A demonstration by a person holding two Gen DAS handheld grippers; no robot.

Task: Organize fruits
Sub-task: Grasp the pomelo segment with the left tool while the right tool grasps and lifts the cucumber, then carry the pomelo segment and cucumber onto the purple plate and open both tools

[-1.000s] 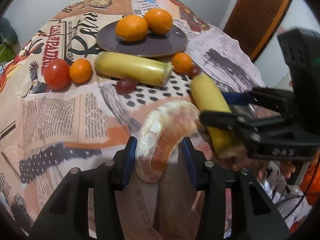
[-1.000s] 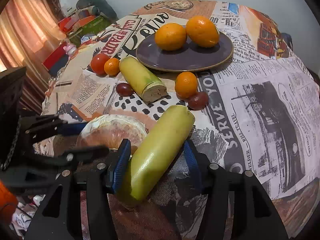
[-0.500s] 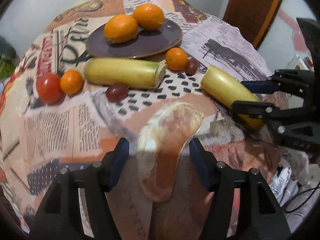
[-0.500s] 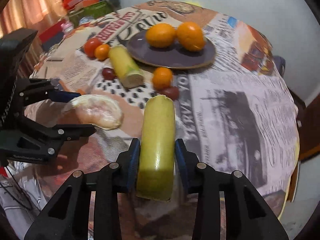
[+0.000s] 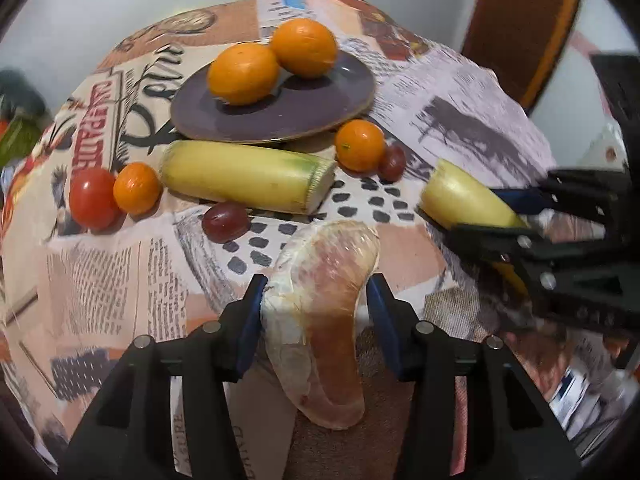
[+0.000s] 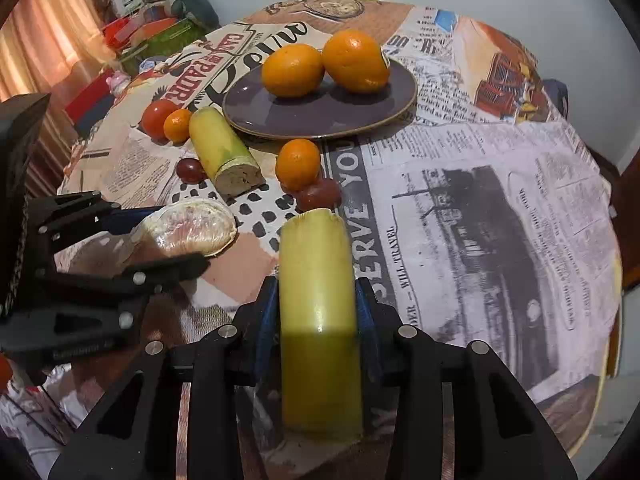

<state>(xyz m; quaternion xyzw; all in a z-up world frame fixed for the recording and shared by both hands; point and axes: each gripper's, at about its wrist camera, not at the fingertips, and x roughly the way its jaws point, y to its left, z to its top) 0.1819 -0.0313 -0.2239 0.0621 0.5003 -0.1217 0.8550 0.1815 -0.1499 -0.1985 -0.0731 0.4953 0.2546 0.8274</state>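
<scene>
The task looks barely begun: only two large oranges (image 5: 272, 66) sit on the purple plate (image 5: 348, 96), everything else lies on the newsprint tablecloth (image 6: 480, 200) beside or before it. The right gripper (image 6: 316, 300) pinches one yellow-green cane piece (image 6: 316, 280) at the near table edge; the left gripper (image 5: 316, 304), its jaws just closing, brackets a wrapped pomelo segment (image 5: 324, 280), though whether both pads press it I cannot tell. Loose I count one more cane piece (image 5: 244, 176), two small oranges (image 5: 359, 145), one tomato (image 5: 93, 198) and two red grapes (image 5: 226, 222).
</scene>
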